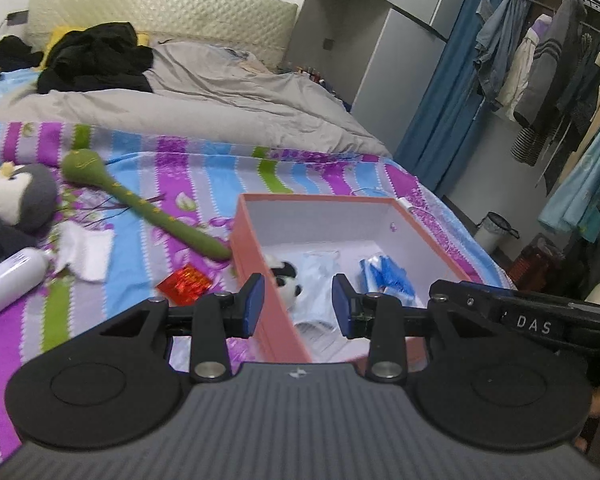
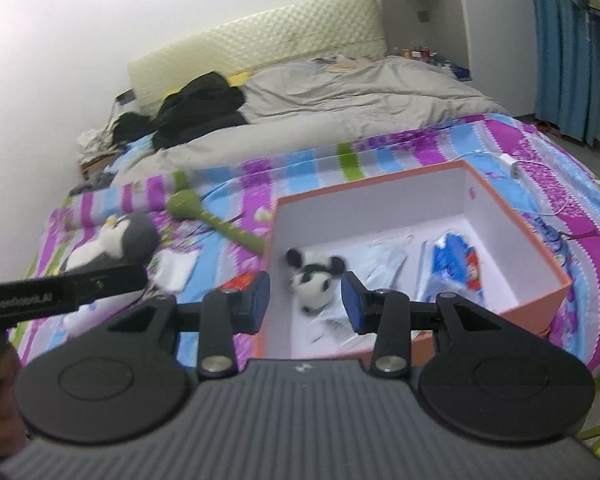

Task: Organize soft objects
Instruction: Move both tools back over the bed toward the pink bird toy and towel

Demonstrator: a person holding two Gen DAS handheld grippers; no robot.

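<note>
left gripper (image 1: pixel 298 304) spread, empty | right gripper (image 2: pixel 306 302) spread, empty | ahead: one box (image 2: pixel 512 216), one panda (image 2: pixel 314 280) inside | left: one penguin (image 1: pixel 12 208)

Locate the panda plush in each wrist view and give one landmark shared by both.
Left wrist view: panda plush sits low center, inside the box's near-left corner.
Right wrist view: panda plush sits at center, blurred, in the same corner.
Shared landmark: the orange box on the striped bedsheet.
</note>
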